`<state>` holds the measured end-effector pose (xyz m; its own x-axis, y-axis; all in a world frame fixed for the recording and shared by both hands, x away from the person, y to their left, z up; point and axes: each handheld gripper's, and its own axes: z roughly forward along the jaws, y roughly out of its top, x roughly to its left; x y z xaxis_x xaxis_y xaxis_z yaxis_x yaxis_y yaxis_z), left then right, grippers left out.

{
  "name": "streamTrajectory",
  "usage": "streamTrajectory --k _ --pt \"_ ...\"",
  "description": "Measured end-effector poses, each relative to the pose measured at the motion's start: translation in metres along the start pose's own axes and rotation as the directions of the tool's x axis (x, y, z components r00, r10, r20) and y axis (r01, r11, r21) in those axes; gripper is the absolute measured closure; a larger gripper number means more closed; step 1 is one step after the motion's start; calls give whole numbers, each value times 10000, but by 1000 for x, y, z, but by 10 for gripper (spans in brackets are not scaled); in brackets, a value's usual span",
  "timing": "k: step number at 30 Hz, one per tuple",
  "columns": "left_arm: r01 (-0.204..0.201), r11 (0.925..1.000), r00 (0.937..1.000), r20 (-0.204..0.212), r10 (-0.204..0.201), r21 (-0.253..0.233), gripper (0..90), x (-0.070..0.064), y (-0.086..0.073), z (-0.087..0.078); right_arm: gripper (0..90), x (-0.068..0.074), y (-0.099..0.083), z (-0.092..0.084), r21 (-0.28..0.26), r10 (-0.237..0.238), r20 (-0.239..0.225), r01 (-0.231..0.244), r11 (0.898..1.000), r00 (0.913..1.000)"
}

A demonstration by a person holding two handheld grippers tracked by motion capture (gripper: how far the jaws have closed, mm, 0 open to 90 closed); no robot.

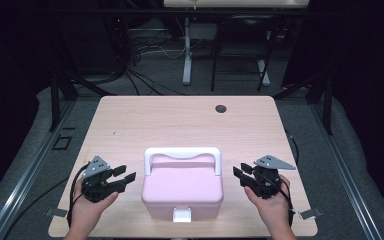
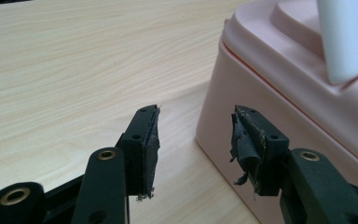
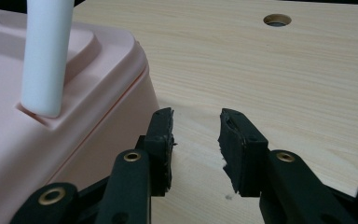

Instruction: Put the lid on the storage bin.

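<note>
A pink plastic box (image 1: 182,187) with a white handle (image 1: 182,152) on its lid and a white latch (image 1: 182,215) on its front stands at the near middle of the wooden table (image 1: 180,120). My left gripper (image 1: 126,173) is just left of the box, its jaws open and pointing at the box's side. In the left gripper view, the gripper (image 2: 196,135) has nothing between its pads, with the box (image 2: 307,107) close behind its right jaw. My right gripper (image 1: 238,176) is open beside the box's right side. In the right gripper view, the gripper (image 3: 196,135) holds nothing, with the box (image 3: 51,140) at its left.
A round cable hole (image 1: 221,108) sits in the table's far right part. Bare wood stretches behind the box and to both sides. Beyond the table are a dark floor, cables and the legs of another desk.
</note>
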<state>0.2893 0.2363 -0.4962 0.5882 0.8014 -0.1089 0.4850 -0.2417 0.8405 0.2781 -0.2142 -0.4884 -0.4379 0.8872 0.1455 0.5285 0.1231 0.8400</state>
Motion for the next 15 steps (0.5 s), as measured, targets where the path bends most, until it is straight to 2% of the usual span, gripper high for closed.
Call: streamTrajectory --k 11,15 --pt "80 10000 9998 -160 -81 -30 504 6 7 16 630 -3 -9 1 83 -1 114 0 10000 9999" --pt "221 9997 9996 -151 -222 -39 499 9 8 23 622 -2 -11 2 87 -42 129 41 10000 9999"
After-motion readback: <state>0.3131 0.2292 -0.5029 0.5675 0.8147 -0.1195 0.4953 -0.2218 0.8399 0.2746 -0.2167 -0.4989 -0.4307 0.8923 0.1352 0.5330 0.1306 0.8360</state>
